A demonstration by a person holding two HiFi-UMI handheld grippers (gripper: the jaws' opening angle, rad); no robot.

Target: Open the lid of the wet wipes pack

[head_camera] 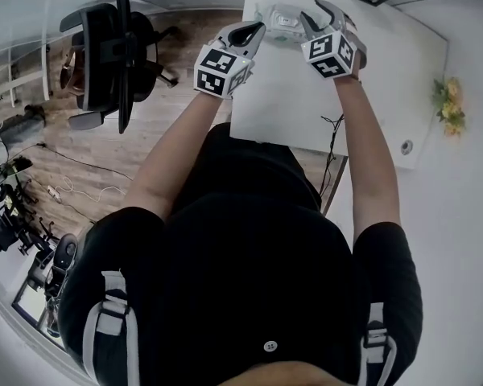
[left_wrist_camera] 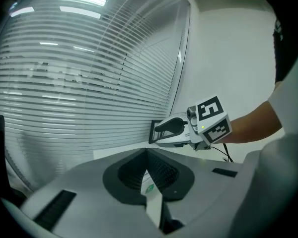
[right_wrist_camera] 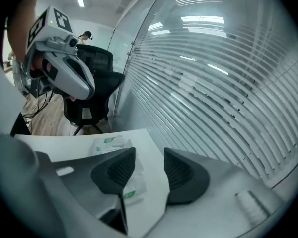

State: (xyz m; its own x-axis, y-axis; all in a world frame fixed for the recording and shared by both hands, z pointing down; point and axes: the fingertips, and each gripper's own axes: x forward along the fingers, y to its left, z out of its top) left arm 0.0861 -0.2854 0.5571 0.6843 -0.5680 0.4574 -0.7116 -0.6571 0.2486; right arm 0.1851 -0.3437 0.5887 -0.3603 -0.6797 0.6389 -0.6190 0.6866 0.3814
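A: Anything given by the head view alone?

B: Plenty. Takes in both forearms [head_camera: 369,151] stretched over the white surface [head_camera: 282,99], a black office chair [head_camera: 113,55] off to the left on the wood floor [head_camera: 173,111], and yellow flowers [head_camera: 449,107] at the right edge. Places the wet wipes pack [head_camera: 280,18] at the far end of the surface, between the left gripper [head_camera: 258,29] and the right gripper [head_camera: 314,13], near both. Settles nothing about either set of jaws, though.

A: And the left gripper view?

B: Clenched. Shows the pads meeting at their tips and pinching a thin white strip [left_wrist_camera: 150,185] with a green mark, running back toward the camera. Cannot tell from there whether part of the pack or not. Catches the right gripper beyond, in front of slatted blinds [left_wrist_camera: 89,83]. Misses the body of the pack altogether.

A: Right gripper view, then?

B: Released: pads standing apart, with bare surface in most of the gap. Finds the pack lying on the surface, partly hidden behind the picture-left pad. Puts one end, with green print, in the gap just beside that pad, and the other end beyond its tip. Keeps it well clear of the opposite pad. Shows the left gripper high at the top left, with the chair behind.
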